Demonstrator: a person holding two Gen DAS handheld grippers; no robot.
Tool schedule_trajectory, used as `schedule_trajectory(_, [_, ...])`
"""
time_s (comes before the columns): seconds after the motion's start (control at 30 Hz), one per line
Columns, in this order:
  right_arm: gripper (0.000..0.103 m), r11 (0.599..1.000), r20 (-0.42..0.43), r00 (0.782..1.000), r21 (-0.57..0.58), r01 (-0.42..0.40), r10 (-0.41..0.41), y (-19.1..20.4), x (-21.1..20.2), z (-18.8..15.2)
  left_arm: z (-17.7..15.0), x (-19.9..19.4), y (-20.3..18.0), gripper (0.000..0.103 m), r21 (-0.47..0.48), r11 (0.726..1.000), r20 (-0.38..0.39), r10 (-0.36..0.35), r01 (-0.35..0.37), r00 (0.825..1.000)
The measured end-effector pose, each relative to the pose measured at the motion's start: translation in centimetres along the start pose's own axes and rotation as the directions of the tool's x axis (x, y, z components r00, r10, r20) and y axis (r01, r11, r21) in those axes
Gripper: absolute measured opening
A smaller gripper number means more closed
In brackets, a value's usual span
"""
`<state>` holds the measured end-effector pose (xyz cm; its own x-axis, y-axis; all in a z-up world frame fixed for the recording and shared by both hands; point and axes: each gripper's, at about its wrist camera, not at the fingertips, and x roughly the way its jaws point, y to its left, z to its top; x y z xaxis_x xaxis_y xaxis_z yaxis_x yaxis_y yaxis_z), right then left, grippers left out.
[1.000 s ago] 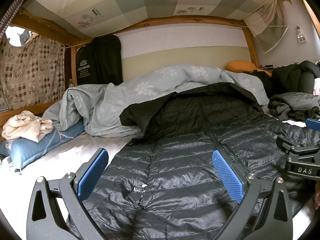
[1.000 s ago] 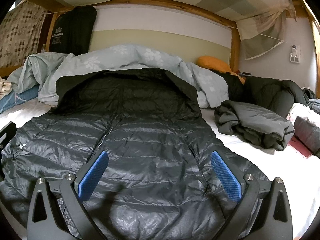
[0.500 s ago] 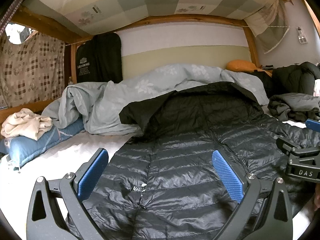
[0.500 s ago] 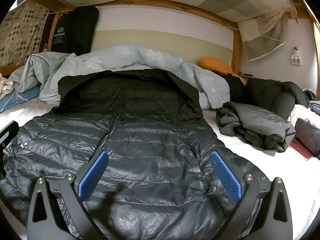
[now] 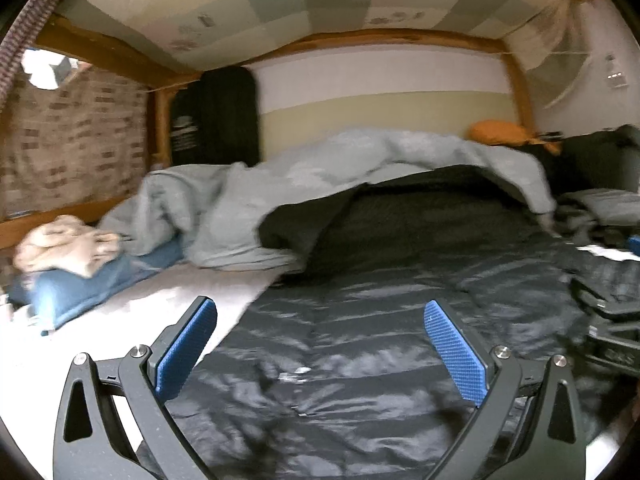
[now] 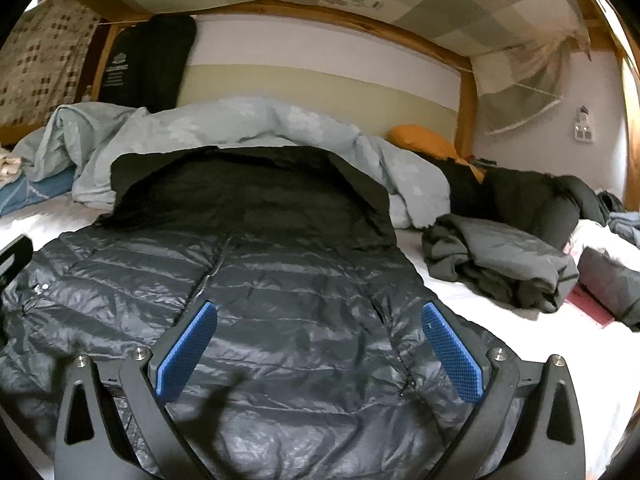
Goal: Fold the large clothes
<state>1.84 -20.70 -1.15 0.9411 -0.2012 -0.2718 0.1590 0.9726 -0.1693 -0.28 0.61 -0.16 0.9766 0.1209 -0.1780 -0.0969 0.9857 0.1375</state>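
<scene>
Dark puffer jacket (image 6: 280, 280) spread flat, front up, on white bed sheet (image 6: 480, 304); hood end twd pale blue duvet (image 6: 240, 120). L gripper (image 5: 320, 344) over jkt's left part, fingers released, wide apart, nothing held. R gripper (image 6: 320, 340) over right part, same. L view blurred. Folded grey garment (image 6: 500, 264) beside jkt.

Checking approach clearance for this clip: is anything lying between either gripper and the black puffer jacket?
Nothing visible. The black puffer jacket lies flat on the bed directly under the open left gripper and open right gripper, its front bare.
</scene>
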Motion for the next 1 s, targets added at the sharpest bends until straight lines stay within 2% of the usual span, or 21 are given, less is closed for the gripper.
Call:
schedule_trajectory(0.03, [0.102, 1.000, 0.008, 1.000, -0.007, -0.003, 0.003, 0.1, -0.2, 0.0, 0.0, 0.1, 0.0, 0.103, 0.000, 1.000, -0.006, 0.007, -0.007, 1.000])
schedule_trajectory(0.23, [0.102, 0.999, 0.064, 0.997, -0.033, -0.030, 0.032, 0.5, -1.5, 0.4, 0.4, 0.5, 0.8, 0.103, -0.025, 0.997, -0.035, -0.068, 0.067, 0.997])
schedule_trajectory(0.37, [0.102, 0.995, 0.053, 0.995, 0.041, -0.089, 0.086, -1.0, -2.1, 1.9, 1.9, -0.2, 1.7, 0.103, -0.067, 0.992, -0.042, -0.108, 0.105, 0.993])
schedule_trajectory(0.5, [0.100, 0.985, 0.051, 0.993, 0.132, -0.114, 0.108, -3.6, -2.9, 3.3, 3.3, -1.4, 2.4, 0.102, -0.054, 0.994, -0.032, -0.093, 0.092, 0.995])
schedule_trajectory(0.57, [0.097, 0.985, 0.051, 0.994, 0.141, -0.104, 0.098, -4.7, -3.3, 3.8, 3.9, -2.0, 2.8, 0.102, -0.043, 0.998, -0.025, -0.052, 0.051, 0.998])
schedule_trajectory(0.67, [0.095, 0.985, 0.044, 0.996, 0.151, -0.086, 0.080, -6.3, -4.0, 4.3, 4.5, -3.2, 3.5, 0.102, -0.039, 0.998, 0.000, -0.043, 0.043, 0.999])
schedule_trajectory(0.83, [0.090, 0.981, -0.046, 0.997, 0.187, -0.054, 0.064, -10.9, -4.8, 3.3, 4.3, -3.8, 5.3, 0.102, -0.028, 0.999, -0.034, -0.032, 0.031, 0.999])
schedule_trajectory(0.9, [0.090, 0.973, -0.107, 0.993, 0.227, -0.027, 0.053, -13.2, -4.9, 1.6, 3.7, -3.5, 6.5, 0.101, -0.044, 0.998, -0.083, -0.046, 0.042, 0.996])
schedule_trajectory(1.0, [0.082, 0.965, -0.206, 0.977, 0.263, -0.004, 0.060, -16.0, -4.5, -0.8, 2.0, -2.7, 8.4, 0.097, -0.087, 0.994, -0.180, -0.086, 0.071, 0.980])
